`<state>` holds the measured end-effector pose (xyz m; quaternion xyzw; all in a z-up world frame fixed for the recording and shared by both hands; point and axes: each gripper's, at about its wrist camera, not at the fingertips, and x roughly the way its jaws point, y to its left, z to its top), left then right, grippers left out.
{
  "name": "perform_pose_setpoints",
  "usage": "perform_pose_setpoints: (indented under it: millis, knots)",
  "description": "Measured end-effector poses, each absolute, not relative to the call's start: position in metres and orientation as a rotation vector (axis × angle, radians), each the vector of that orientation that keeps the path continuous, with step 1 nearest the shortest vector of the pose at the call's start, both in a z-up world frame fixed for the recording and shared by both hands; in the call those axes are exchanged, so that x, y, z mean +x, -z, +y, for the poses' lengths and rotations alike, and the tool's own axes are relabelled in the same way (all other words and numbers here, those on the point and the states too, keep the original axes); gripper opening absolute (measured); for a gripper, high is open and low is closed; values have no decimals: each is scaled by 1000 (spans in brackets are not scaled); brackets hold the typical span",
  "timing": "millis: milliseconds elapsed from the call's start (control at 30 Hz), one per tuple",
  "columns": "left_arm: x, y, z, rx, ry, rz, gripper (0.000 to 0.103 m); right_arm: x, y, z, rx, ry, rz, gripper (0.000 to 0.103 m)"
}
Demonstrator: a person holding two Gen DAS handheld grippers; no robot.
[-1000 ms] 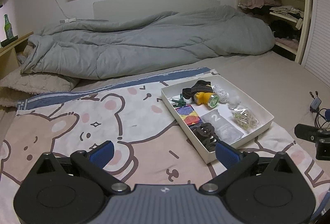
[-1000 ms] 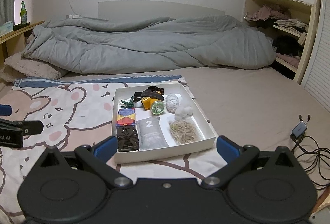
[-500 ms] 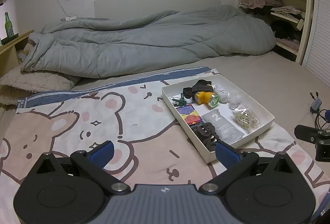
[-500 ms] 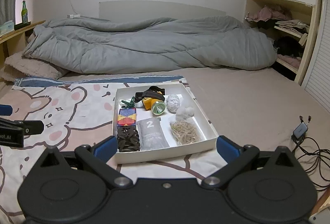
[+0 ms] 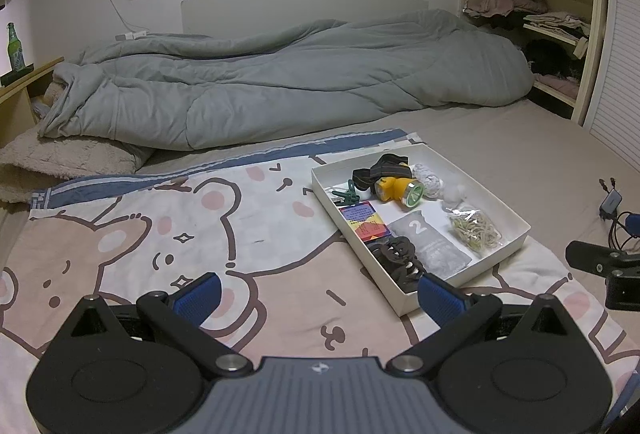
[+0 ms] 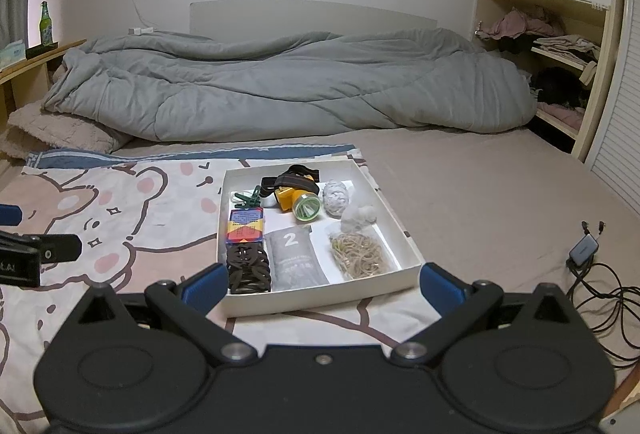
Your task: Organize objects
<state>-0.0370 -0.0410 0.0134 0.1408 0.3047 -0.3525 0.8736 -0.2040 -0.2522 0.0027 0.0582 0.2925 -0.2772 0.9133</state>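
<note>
**Desk:** Bedroom, low light: what is on the bed point(image 6: 480, 186)?

**Photographer:** Grey quilt point(image 6: 288, 90) bunched along the far side, and a blanket printed with cartoon bears point(image 5: 168, 234) spread over the near half. A shallow white box point(image 6: 404, 230) sits on the blanket's right part, just ahead of the right tool point(image 6: 320, 284).

**Desk:** And inside the box?

**Photographer:** A yellow headlamp point(image 6: 298, 200) with its black strap at the far end, green clips point(image 6: 246, 197) to its left, two white balls of stuff point(image 6: 344, 202) to its right. Nearer the camera: a colourful card pack point(image 6: 245, 226), a stack of black hair clips point(image 6: 248, 268) touching the near wall, a grey pouch marked "2" point(image 6: 296, 254) in the middle, and a bag of rubber bands point(image 6: 360, 254) on the right.

**Desk:** The tools?

**Photographer:** Both spread wide with nothing between the blue fingertips point(image 6: 206, 284). The right one hovers at the box's near edge, its tips straddling the box's width. The left tool point(image 5: 316, 292) hangs over the blanket to the left of the box, with its right fingertip in front of the box's near corner in the left view.

**Desk:** Anything else?

**Photographer:** Cables point(image 6: 600, 298) on the bed at right, a green bottle point(image 6: 45, 23) on the ledge at left, and clothes on the shelves point(image 6: 560, 58).
</note>
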Motion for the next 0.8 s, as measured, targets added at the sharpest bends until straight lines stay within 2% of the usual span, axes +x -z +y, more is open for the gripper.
perform_pose_setpoints:
  millis: [800]
  knots:
    - [-35, -11, -40, 292, 737, 640, 103, -200, 0, -253, 129, 567, 605, 103]
